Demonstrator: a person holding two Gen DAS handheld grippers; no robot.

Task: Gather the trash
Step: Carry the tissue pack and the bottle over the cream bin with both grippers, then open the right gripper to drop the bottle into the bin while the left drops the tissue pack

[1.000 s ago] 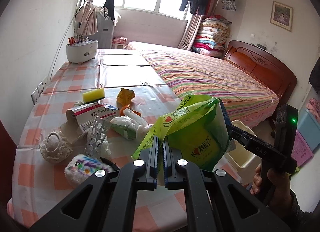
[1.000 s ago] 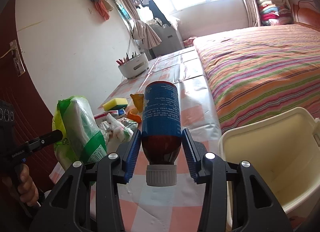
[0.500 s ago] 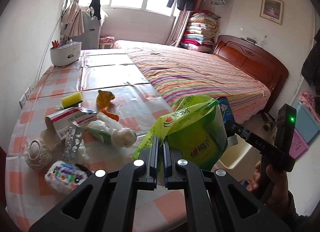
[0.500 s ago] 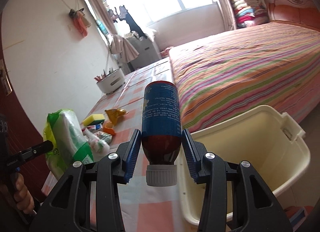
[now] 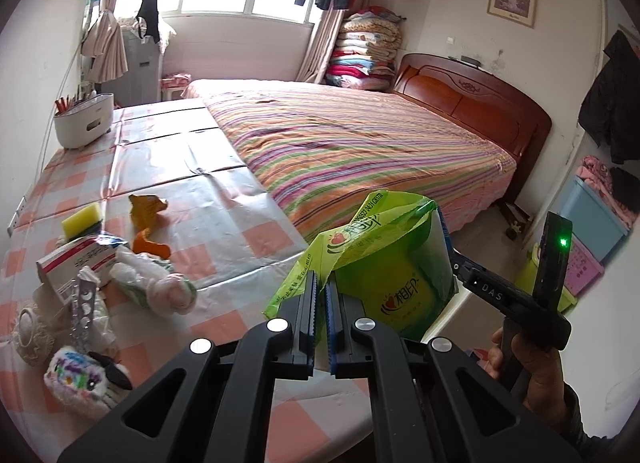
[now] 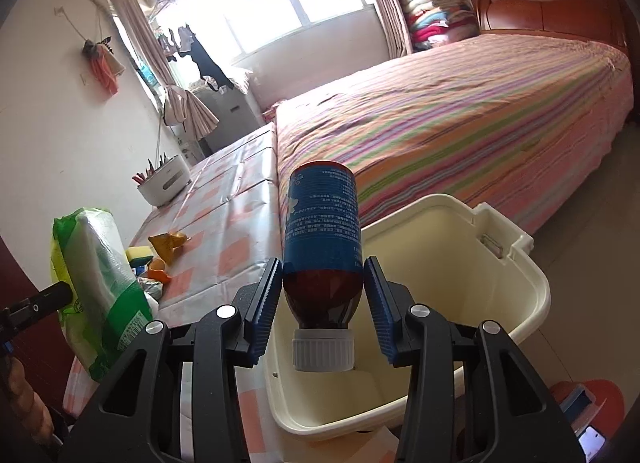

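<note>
poised over the bin: right gripper clamped on a bottle, cap toward the camera, base pointing away past the fingertips, with the bin's open mouth below and just beyond the fingers. left gripper pinched shut on the torn edge of a green bag, the bag hanging ahead of and to the right of its fingertips. more trash on the table, left of the left fingers: orange peel, a sponge, a small box, a blister pack.

risks, as judged from here: held at the shoulder only, so likely to pivot or slip between the pads if tilted further. released too near the table-side rim, liable to strike it and bounce to the floor. thin film in the left grip prone to tearing or sliding free under the bag's weight, since only an edge is caught. bag close beside the bottle in the right view, so a swing of either hand could knock one against the other. cannot tell whether the bottle is empty; if not, a heavier drop.
</note>
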